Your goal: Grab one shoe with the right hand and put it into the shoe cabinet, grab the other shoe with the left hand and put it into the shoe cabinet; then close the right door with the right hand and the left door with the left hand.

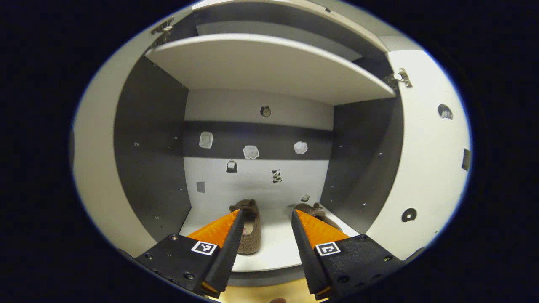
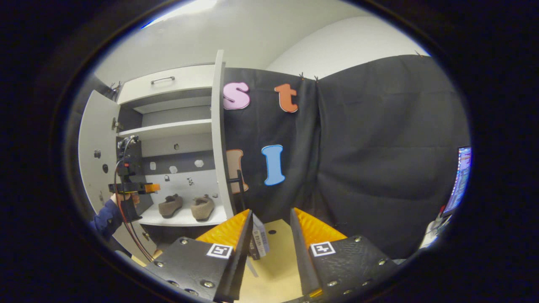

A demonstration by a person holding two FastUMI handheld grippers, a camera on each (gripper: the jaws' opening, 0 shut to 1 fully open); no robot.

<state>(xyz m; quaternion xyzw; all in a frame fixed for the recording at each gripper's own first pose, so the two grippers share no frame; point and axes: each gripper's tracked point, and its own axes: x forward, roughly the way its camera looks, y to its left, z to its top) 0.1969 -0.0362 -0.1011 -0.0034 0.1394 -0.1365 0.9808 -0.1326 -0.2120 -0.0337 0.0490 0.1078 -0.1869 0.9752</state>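
Two brown fuzzy shoes lie side by side on the bottom shelf of the open shoe cabinet [image 1: 269,261]. In the left gripper view the left shoe [image 1: 251,229] and the right shoe [image 1: 313,210] sit just beyond my left gripper [image 1: 267,216], which is open and holds nothing. In the right gripper view the same shoes [image 2: 170,205] [image 2: 202,207] rest inside the cabinet [image 2: 181,219], with the left gripper [image 2: 131,187] and a hand in front of them. My right gripper [image 2: 270,214] is open and empty, off to the right of the cabinet.
The cabinet's right door [image 2: 220,139] stands edge-on, open; the left door [image 2: 93,147] is open too. An upper shelf [image 1: 269,67] spans the cabinet. A small box [image 2: 257,242] sits on the tan floor [image 2: 278,261]. A screen [image 2: 461,179] glows at far right.
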